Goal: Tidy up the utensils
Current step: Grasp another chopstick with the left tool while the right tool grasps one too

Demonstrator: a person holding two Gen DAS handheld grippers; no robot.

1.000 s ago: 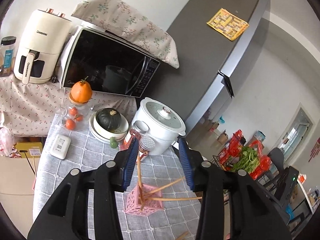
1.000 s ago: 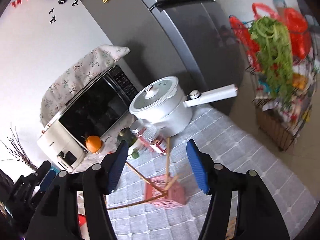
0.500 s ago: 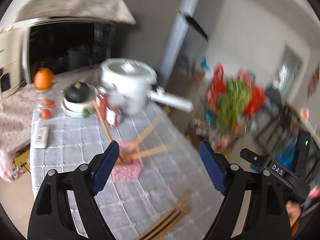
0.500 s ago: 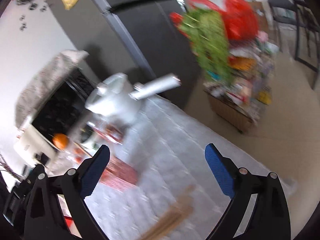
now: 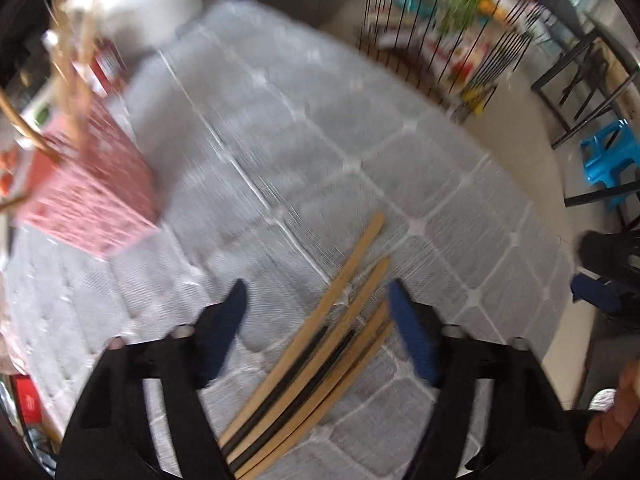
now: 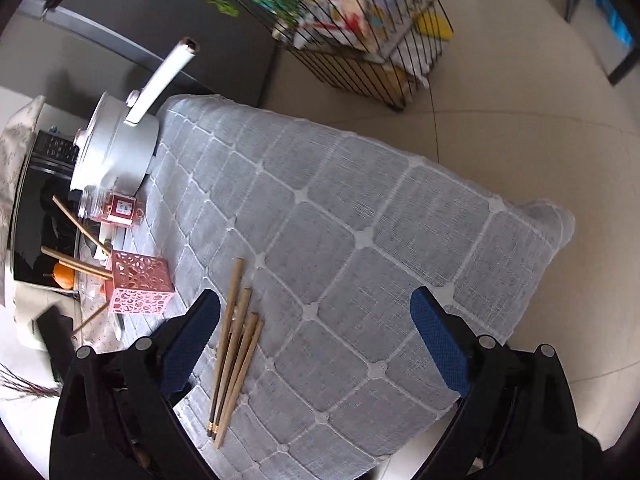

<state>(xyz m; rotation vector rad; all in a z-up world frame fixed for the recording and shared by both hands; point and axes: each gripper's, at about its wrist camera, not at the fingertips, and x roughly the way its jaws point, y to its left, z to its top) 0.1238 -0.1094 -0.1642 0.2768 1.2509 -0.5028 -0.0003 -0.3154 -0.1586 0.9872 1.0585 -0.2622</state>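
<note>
Several wooden chopsticks [image 5: 320, 344] lie in a loose bundle on the grey checked tablecloth [image 5: 320, 152]. My left gripper [image 5: 320, 320] is open just above them, its blue pads either side of the bundle. A pink perforated holder [image 5: 92, 196] stands to the left with a few chopsticks leaning in it. In the right wrist view the bundle [image 6: 234, 344] lies beside my left fingertip and the holder [image 6: 140, 286] stands further left. My right gripper [image 6: 316, 332] is open wide and empty above the cloth.
A white pot with a long handle [image 6: 120, 148] and a red-labelled jar [image 6: 116, 208] stand behind the holder. A microwave [image 6: 36, 208] is at the back. A wire rack of groceries [image 6: 360, 40] stands on the floor past the table edge, with a blue stool [image 5: 608, 156] nearby.
Both grippers have swung down from facing the appliances toward the tablecloth. The left gripper has come down over the loose chopsticks. Both jaws have opened wider than a second ago.
</note>
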